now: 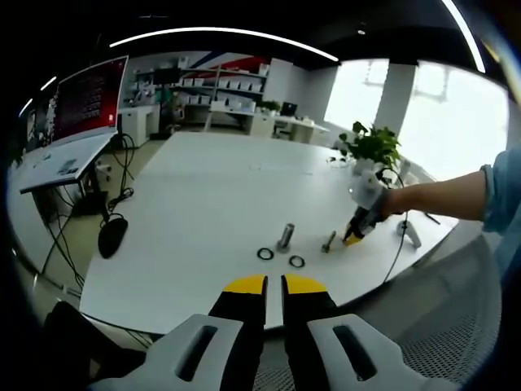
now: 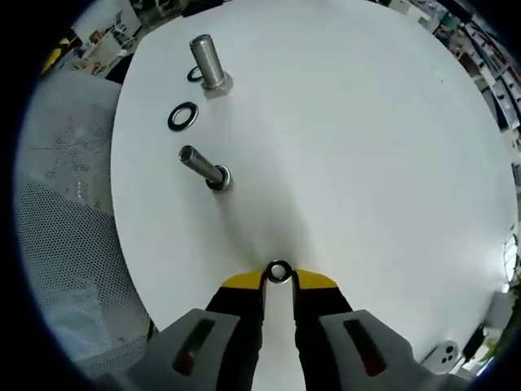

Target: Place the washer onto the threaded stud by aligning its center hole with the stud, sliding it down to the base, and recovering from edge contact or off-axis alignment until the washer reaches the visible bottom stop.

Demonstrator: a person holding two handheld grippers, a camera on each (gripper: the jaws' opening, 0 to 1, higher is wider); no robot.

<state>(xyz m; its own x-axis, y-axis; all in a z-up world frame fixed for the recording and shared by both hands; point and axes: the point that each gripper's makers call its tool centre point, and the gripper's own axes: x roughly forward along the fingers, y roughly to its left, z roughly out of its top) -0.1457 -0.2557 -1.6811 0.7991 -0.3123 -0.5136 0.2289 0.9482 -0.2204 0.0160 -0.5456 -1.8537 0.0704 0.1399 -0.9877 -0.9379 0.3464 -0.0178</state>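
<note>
White round table [image 1: 203,204] is seen across both views, its surface mostly bare. Beyond it in the left gripper view, a potted plant [image 1: 373,147] is seen at the far right edge, a monitor [image 1: 89,99] on a side desk at the far left, and a dark mouse-like object [image 1: 112,235] at the table's left edge with cables hanging near it. A mesh chair back [image 2: 57,244] is seen left of the table in the right gripper view.

Left gripper [image 1: 273,284] is held off the near edge of the table, yellow-tipped jaws nearly together with only a narrow slit between, nothing held.

Right gripper [image 2: 278,278] is seen low over the table in its own view, jaws closed on a small washer [image 2: 278,272] pinched at the tips, hole facing the camera. In the left gripper view it is seen at the right, held by a person's hand [image 1: 389,199], tips near the table.

Two upright studs are on the table. Thicker stud [image 2: 207,62] stands farther from the right gripper, with one loose ring [image 2: 195,75] touching its base. Thinner threaded stud [image 2: 202,166] stands nearer, a washer already at its base [image 2: 218,179]. A second loose ring [image 2: 182,116] lies flat between the two studs. The held washer is well apart from the thinner stud, not yet over it.
</note>
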